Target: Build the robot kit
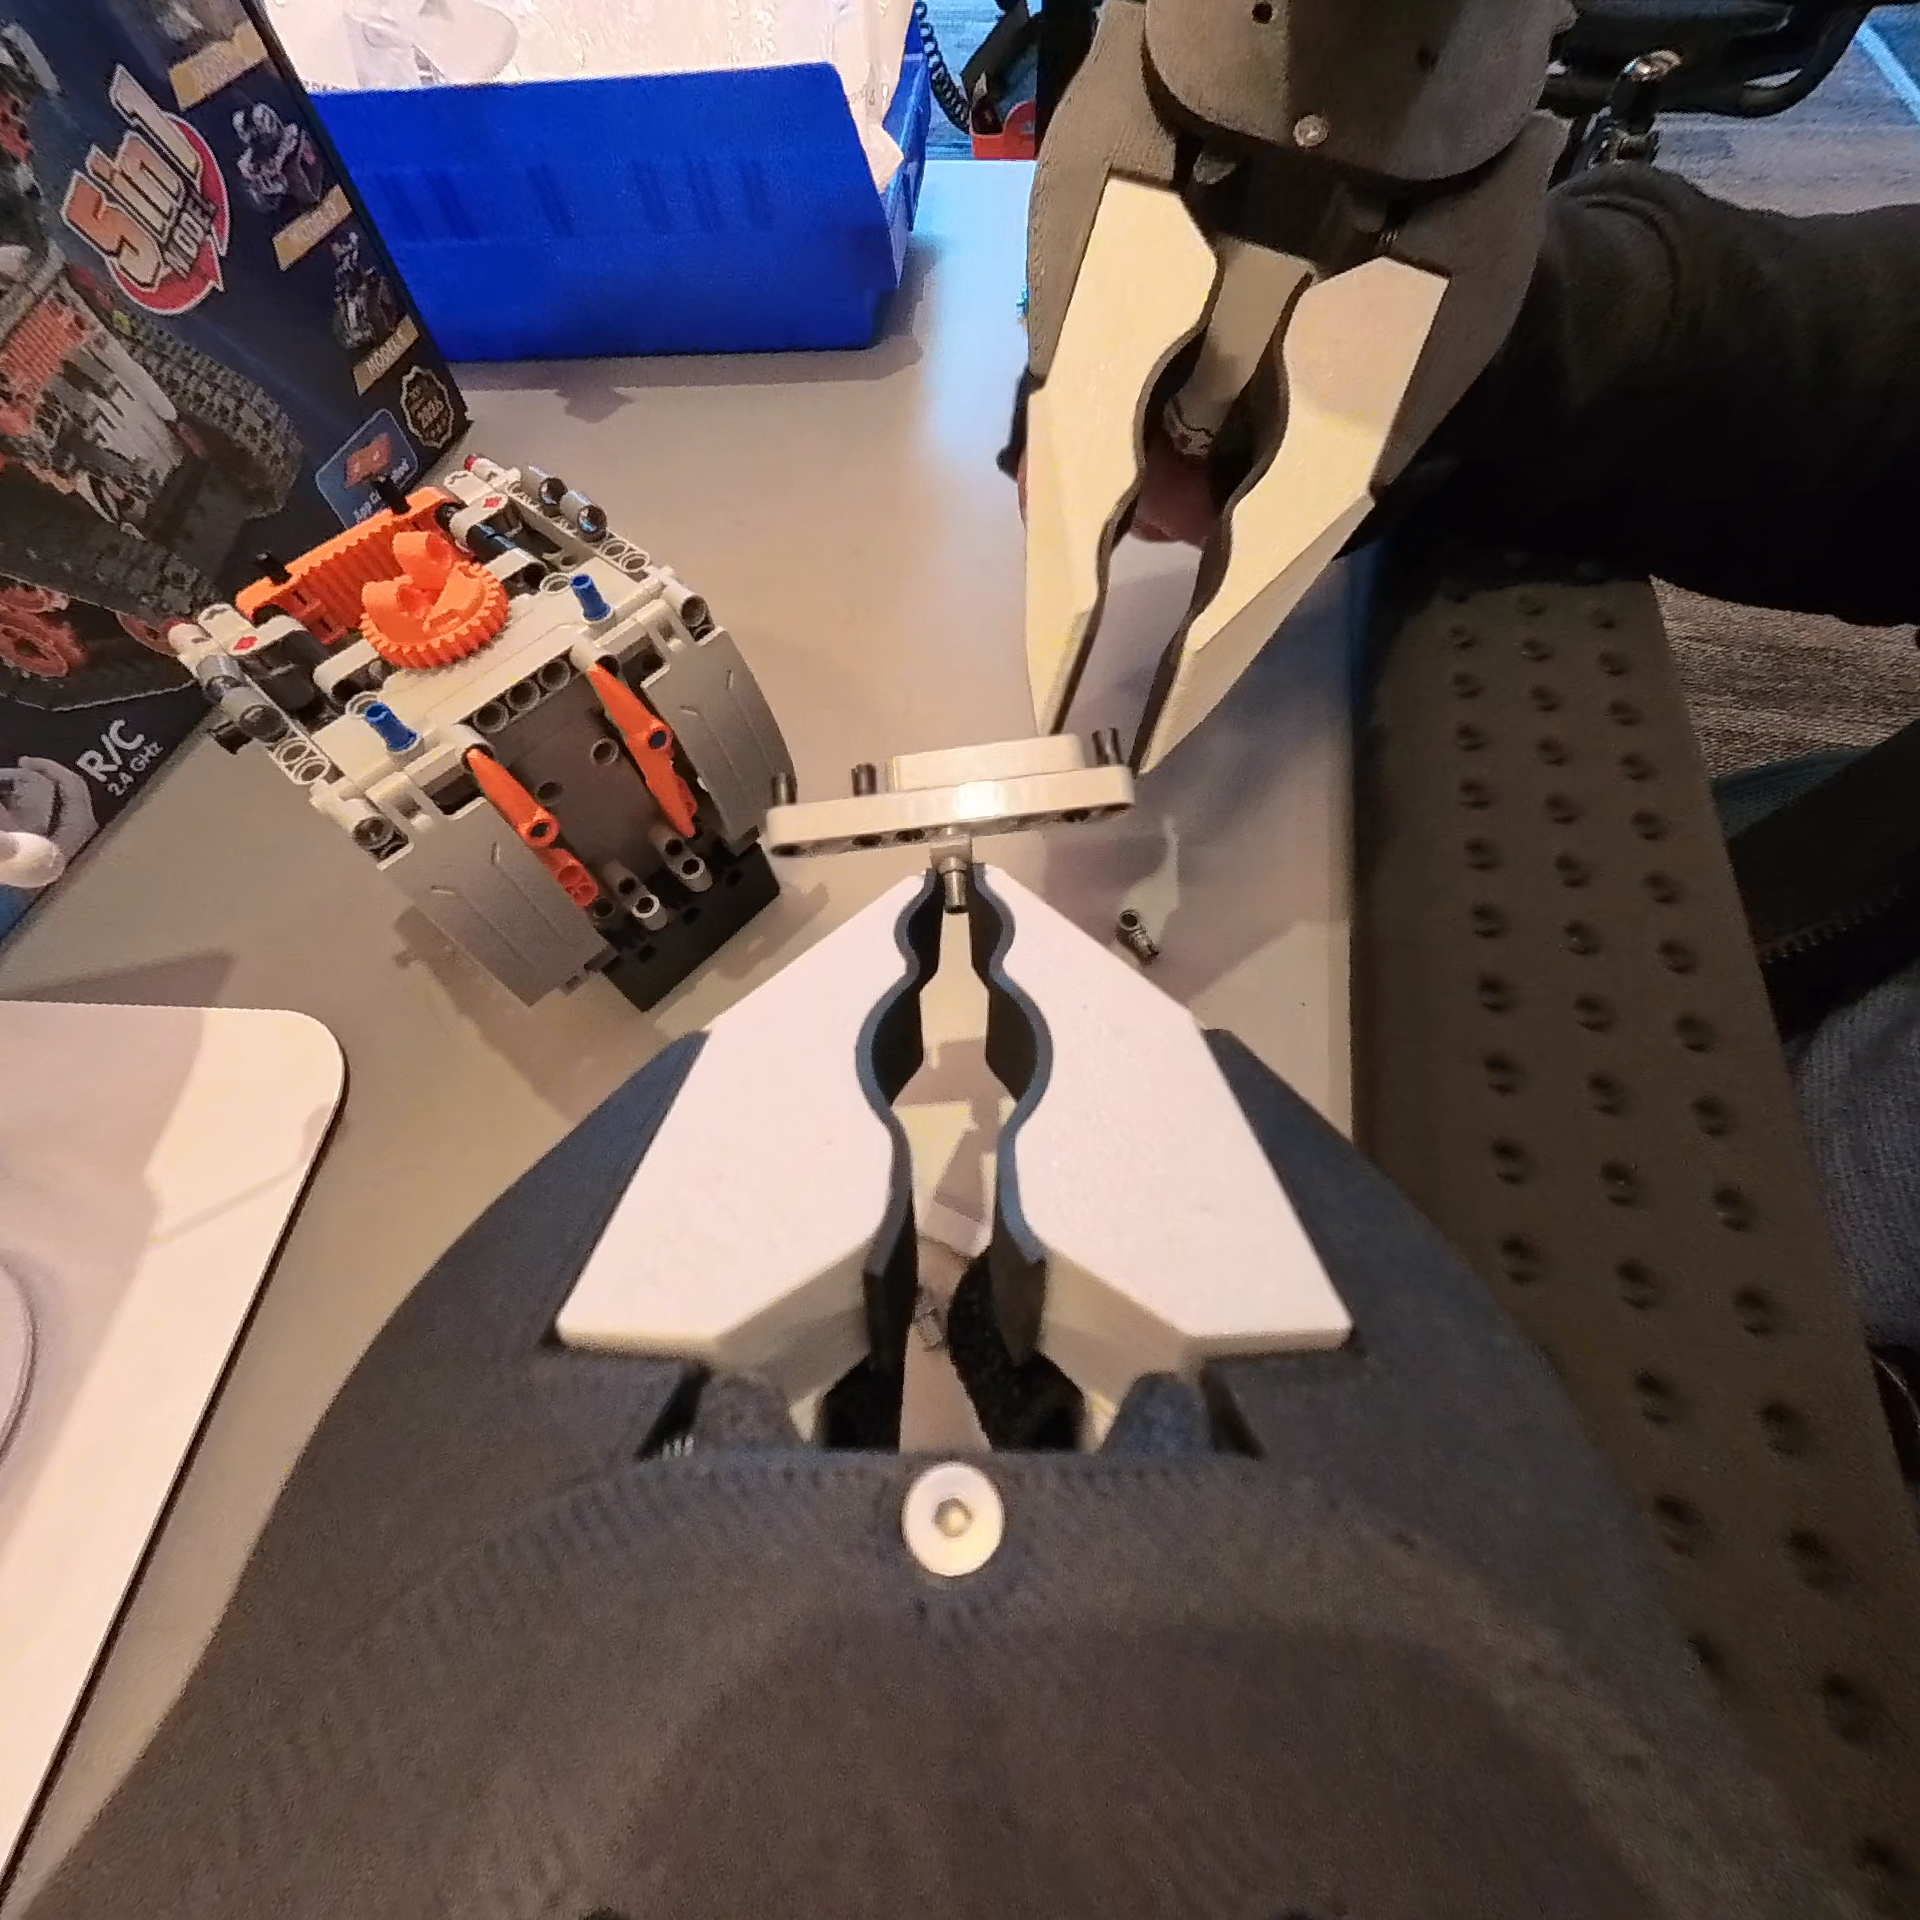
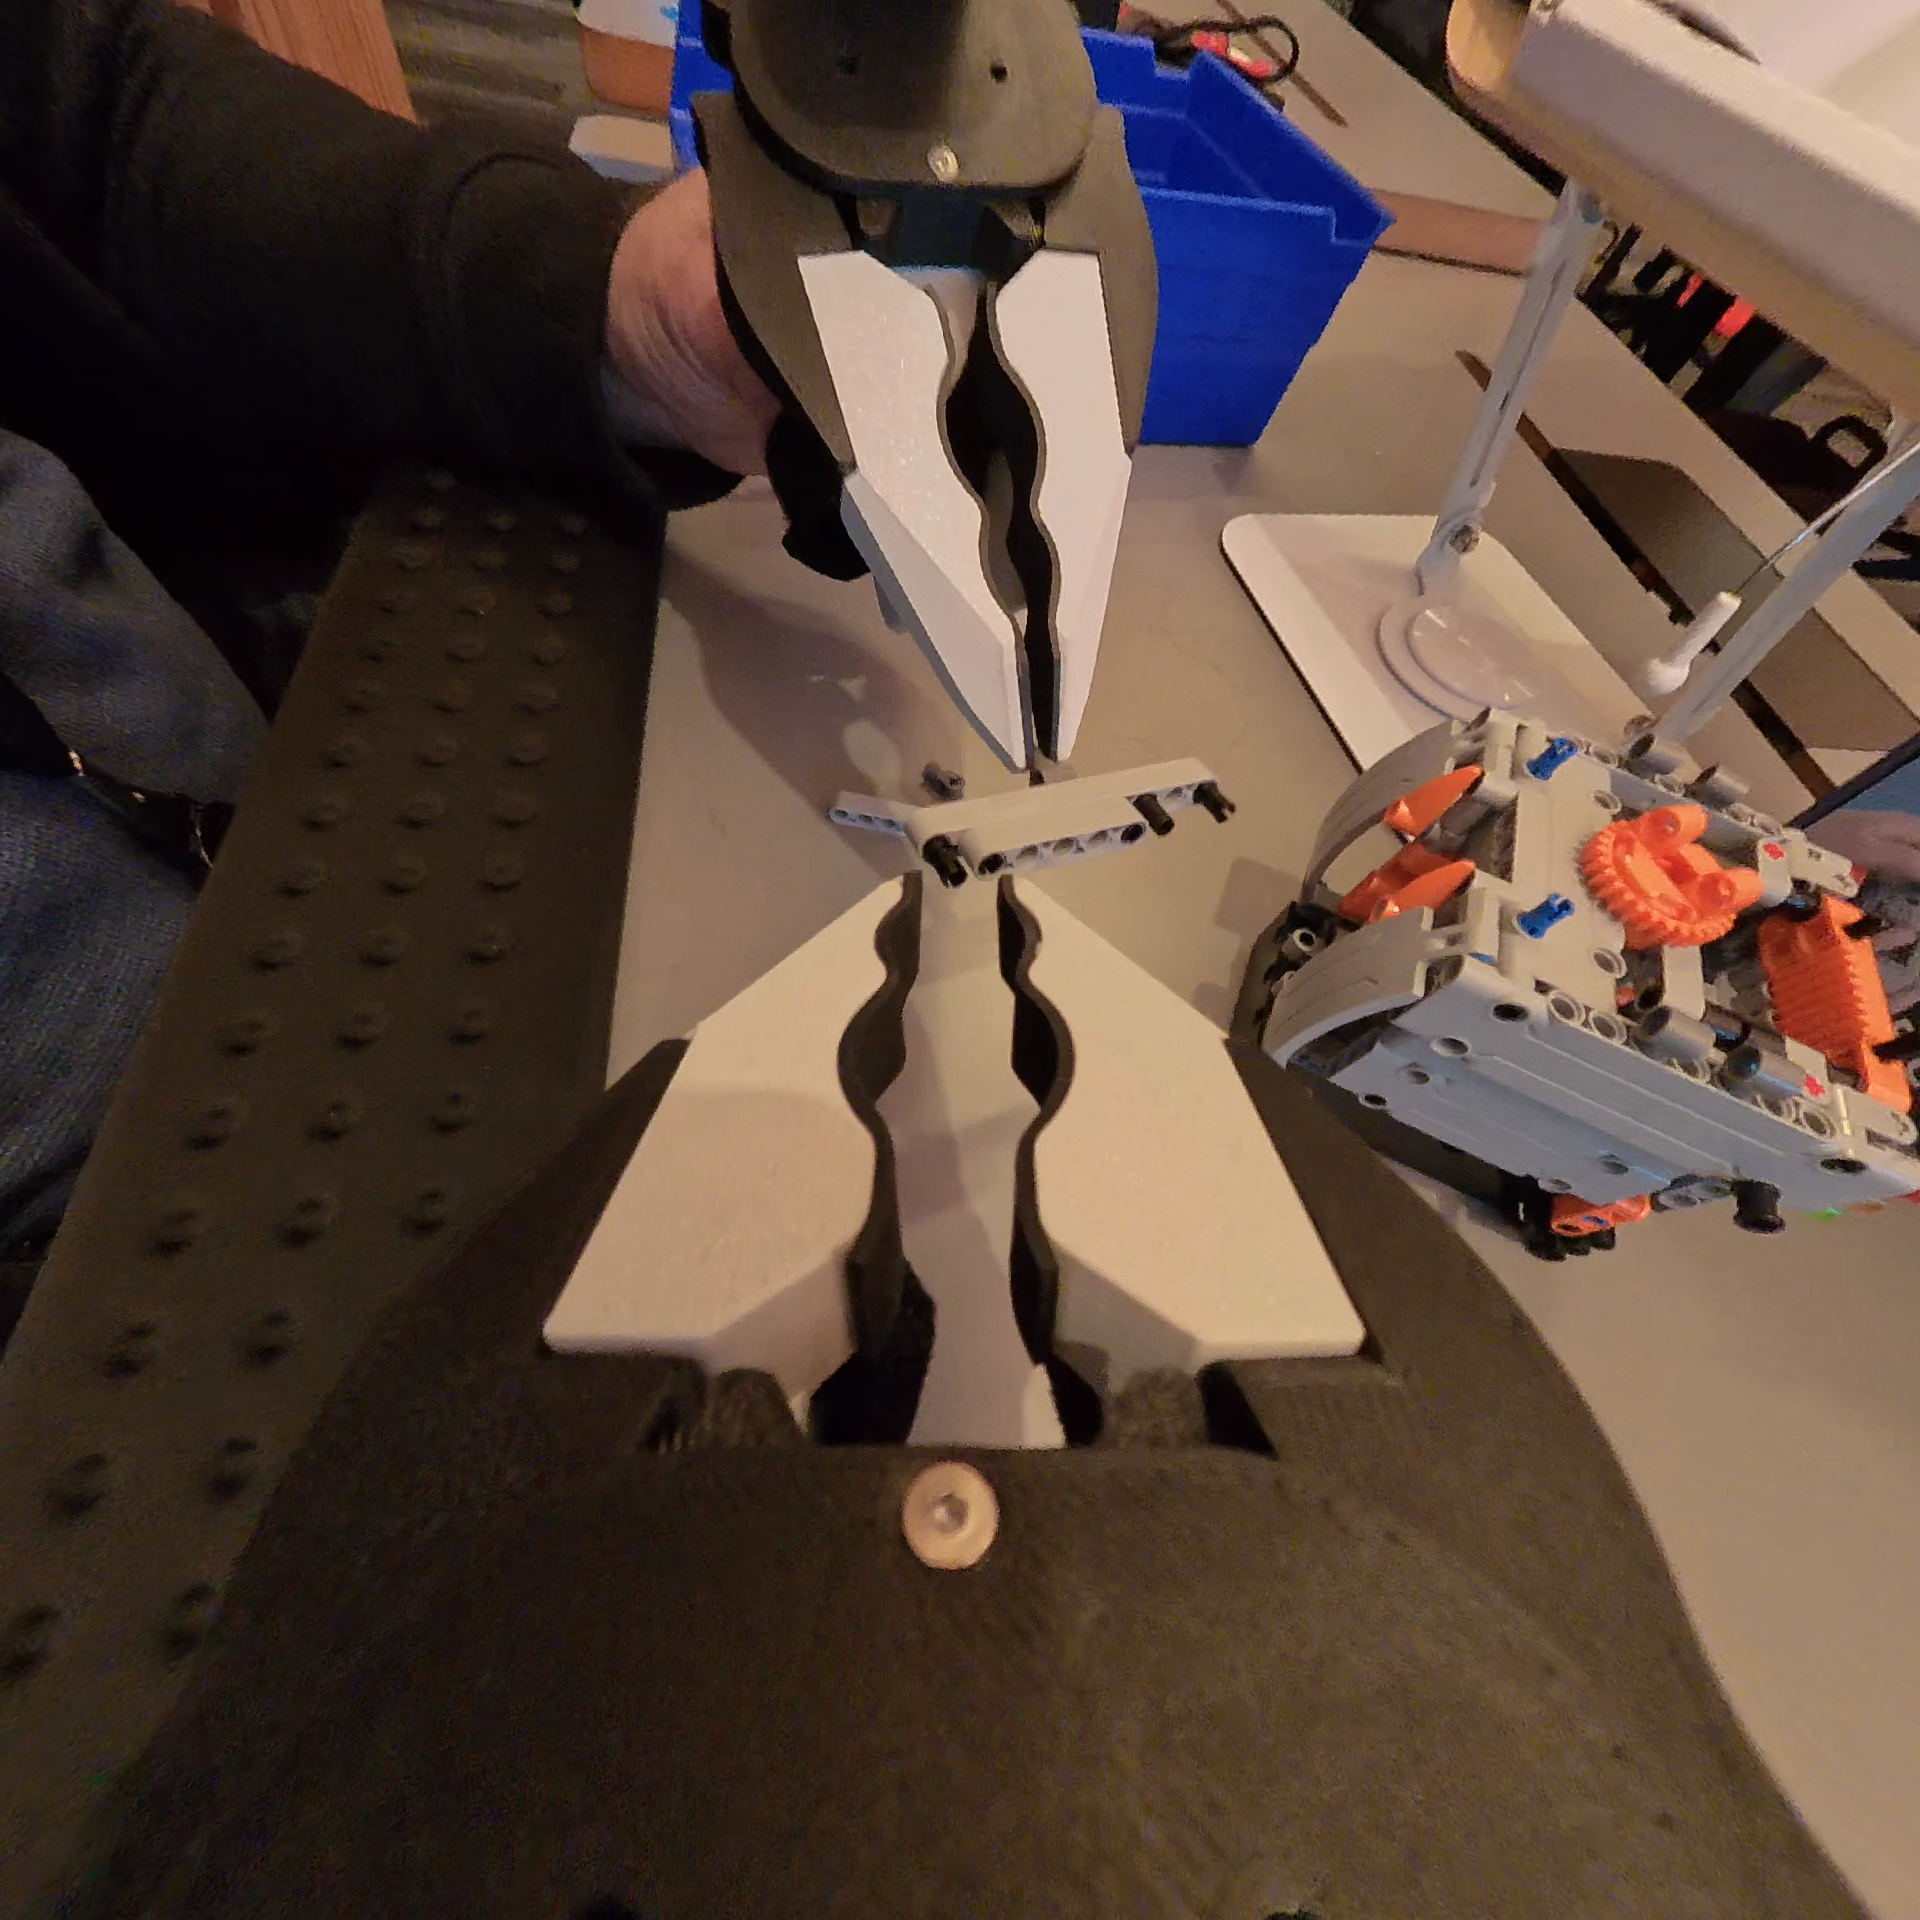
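Left tool [image 1: 954, 885]: pressed together, pinching a short grey pin [image 1: 952, 875] that sticks out beneath a flat grey beam assembly [image 1: 951, 795] studded with black pegs, over the desk [image 1: 831, 499]. Right tool [image 1: 1101, 743]: spread, fingertips [image 1: 1051, 717] either side of the beam's far end; cannot tell whether touching. Facing each other tip to tip, with the beam between. Just beside the beam, a loose dark pin [image 1: 1138, 932] lying on the desk. Near the left tool, a grey, black and orange brick model [image 1: 488, 748] topped by an orange gear. Behind it, a printed box [image 1: 156, 364] and a blue bin [image 1: 623, 208]. Along the desk's edge, a black studded mat [image 1: 1558, 1039]. Beyond the model, a white lamp base [image 2: 1330, 603].
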### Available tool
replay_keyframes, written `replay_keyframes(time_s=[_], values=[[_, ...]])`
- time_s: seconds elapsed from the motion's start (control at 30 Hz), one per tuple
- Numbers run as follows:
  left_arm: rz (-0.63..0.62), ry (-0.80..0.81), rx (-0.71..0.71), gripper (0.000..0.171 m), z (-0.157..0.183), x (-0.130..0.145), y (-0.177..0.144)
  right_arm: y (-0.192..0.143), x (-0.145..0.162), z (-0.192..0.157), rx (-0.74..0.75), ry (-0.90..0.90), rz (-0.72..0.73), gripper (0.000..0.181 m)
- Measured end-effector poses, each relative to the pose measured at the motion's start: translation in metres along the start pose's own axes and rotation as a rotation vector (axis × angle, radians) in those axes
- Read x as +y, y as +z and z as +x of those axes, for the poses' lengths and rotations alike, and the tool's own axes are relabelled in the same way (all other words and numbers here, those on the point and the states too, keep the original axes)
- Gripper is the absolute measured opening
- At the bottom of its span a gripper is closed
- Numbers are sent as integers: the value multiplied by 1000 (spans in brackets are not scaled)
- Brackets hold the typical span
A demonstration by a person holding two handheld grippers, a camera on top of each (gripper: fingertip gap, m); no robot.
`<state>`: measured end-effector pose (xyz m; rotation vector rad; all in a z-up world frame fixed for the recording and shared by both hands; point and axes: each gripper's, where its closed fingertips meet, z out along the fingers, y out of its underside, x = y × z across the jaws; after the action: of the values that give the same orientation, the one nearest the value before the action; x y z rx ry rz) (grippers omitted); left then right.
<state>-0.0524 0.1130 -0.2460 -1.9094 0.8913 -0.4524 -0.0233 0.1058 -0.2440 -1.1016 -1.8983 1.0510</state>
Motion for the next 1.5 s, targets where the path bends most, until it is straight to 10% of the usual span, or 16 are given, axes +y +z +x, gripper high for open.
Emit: replay_keyframes(time_s=[1.5], values=[[62,-240,224,2,9,-1,-3,-4,-24,-4,107,-185,68,1]])
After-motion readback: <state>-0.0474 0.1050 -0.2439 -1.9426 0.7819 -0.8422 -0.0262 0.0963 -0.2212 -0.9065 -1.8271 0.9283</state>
